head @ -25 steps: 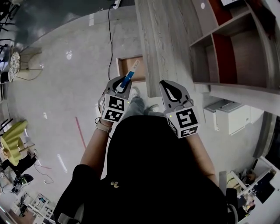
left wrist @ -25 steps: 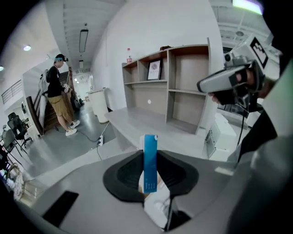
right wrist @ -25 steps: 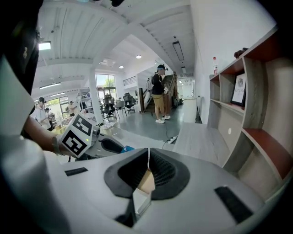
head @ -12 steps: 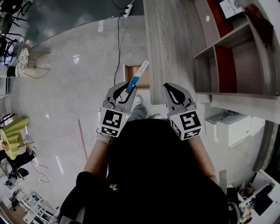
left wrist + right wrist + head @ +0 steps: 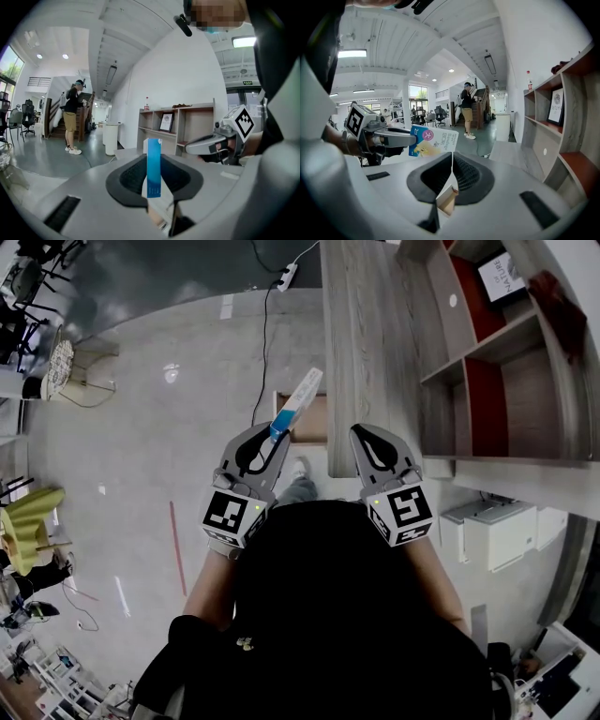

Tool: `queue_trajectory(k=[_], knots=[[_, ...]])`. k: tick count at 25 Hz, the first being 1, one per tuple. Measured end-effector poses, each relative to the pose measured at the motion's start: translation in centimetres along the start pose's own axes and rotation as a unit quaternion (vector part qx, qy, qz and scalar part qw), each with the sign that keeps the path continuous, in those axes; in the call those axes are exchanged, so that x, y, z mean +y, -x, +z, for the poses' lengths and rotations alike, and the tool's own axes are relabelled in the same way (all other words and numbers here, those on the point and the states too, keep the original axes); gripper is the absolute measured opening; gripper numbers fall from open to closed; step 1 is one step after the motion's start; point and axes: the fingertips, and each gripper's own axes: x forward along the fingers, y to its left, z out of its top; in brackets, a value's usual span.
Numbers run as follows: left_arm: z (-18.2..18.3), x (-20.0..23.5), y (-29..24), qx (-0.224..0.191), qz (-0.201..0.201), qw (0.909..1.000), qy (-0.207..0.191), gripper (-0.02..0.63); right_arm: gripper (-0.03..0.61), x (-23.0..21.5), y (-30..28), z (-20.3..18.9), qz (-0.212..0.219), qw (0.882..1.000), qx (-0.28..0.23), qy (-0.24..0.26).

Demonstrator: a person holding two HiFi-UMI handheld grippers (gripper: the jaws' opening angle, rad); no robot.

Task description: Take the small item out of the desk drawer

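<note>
Steep overhead view; two jaw-level views

1. The box is small, slim and oblong. One end is blue, the other white. Its broad face, seen from the right gripper view, carries a pink circle, a yellowish picture and dark print.
2. It is clamped by its blue end in the left claw and is off every surface. The white end sticks out past the claw tips, slanting towards the table edge.
3. From the head view it hangs over the drawer, just beside the table's long edge.
4. The drawer stands pulled out from under that table edge, open, with a brown wooden inside.
</note>
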Motion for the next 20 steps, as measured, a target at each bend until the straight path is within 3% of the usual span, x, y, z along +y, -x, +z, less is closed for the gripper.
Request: queue_trajectory(k=[8, 20], knots=[[2.1, 1.3, 1.1, -0.05, 0.021, 0.9984, 0.013, 0.095, 0.0, 0.0, 0.0, 1.6, -0.004, 1.0, -0.027, 0.007], [1.6, 1.3, 0.4, -0.04, 0.013, 0.9991, 0.006, 0.095, 0.0, -0.2, 0.1, 0.9, -0.009, 1.0, -0.015, 0.007]])
